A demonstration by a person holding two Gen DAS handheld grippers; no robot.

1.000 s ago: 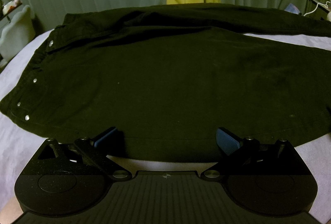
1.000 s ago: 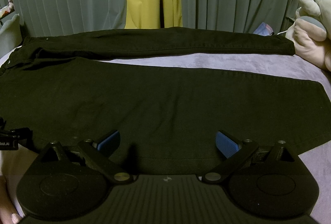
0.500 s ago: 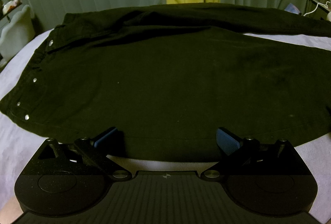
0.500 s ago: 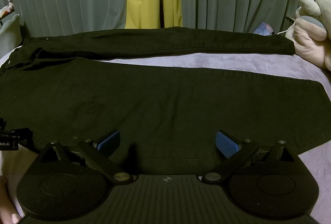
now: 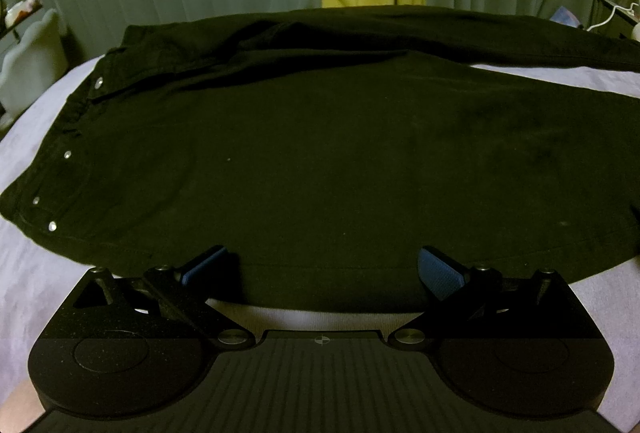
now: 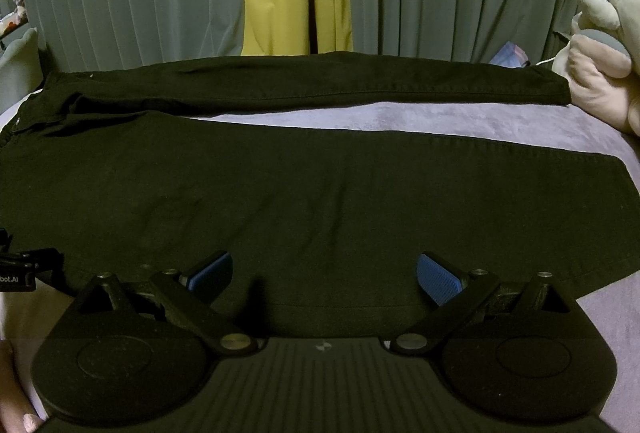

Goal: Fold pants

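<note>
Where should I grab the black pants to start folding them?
Probably the near leg's long outer edge: the left gripper near the waist, the right gripper further along. The black pants lie flat, legs spread in a V, that edge just ahead of both open grippers' fingers.

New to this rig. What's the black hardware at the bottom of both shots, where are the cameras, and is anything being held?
No robot arm here: a person holds a claw in each hand, and each carries a fisheye camera looking forward along its fingers. The black hardware is the claw itself. One picture comes from the left claw, the other from the right claw. Black pants lie flat on a lilac bed cover, legs spread apart, waist toward the left. Both claws are open at the near edge of the pants, holding nothing. A plush toy sits at the right.
</note>
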